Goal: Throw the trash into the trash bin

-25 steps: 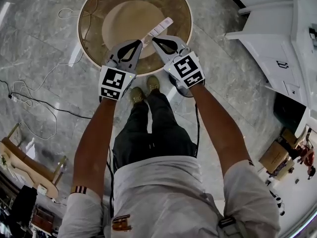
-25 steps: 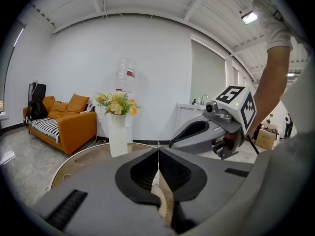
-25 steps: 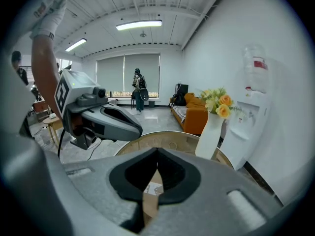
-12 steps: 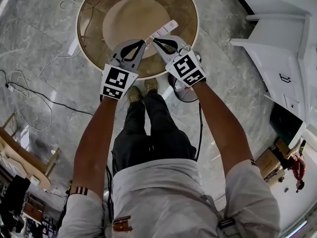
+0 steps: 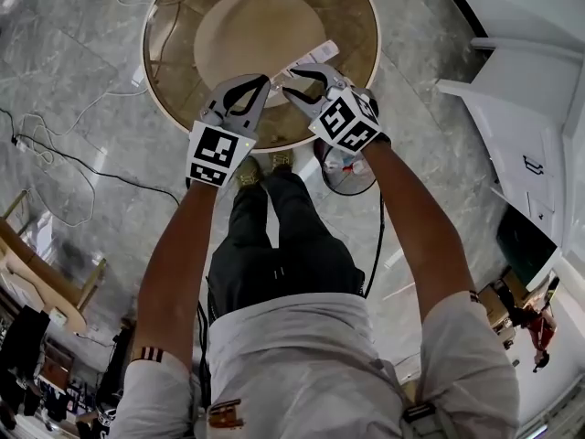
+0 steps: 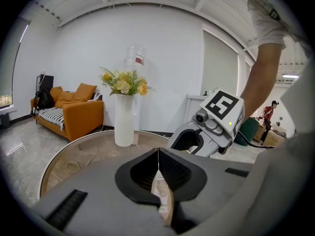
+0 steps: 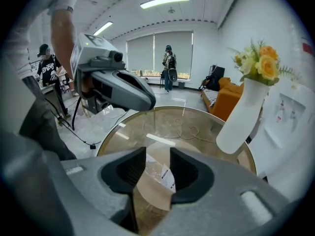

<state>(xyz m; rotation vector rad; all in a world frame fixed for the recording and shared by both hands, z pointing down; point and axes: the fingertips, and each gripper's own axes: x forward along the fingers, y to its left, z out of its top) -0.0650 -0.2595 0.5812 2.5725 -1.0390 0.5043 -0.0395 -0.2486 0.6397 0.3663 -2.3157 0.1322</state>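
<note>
clearly the left gripper point(image 6: 158, 156) was clenched on the wrapper point(image 7: 153, 186) over the round table point(image 5: 174, 53). the right gripper point(image 7: 157, 156) had just been opening its jaws, which stood apart with the wrapper loose between them. the trash bin point(image 5: 351, 191) stood on the floor, near and right. gripped by one thin edge only, the wrapper could slip onto the glass and miss the bin.

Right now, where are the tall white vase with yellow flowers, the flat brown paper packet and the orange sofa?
tall white vase point(image 6: 124, 122), left gripper view, middle of its body.
flat brown paper packet point(image 7: 153, 190), right gripper view, its brown lower part.
orange sofa point(image 6: 81, 116), left gripper view, its near end.
</note>
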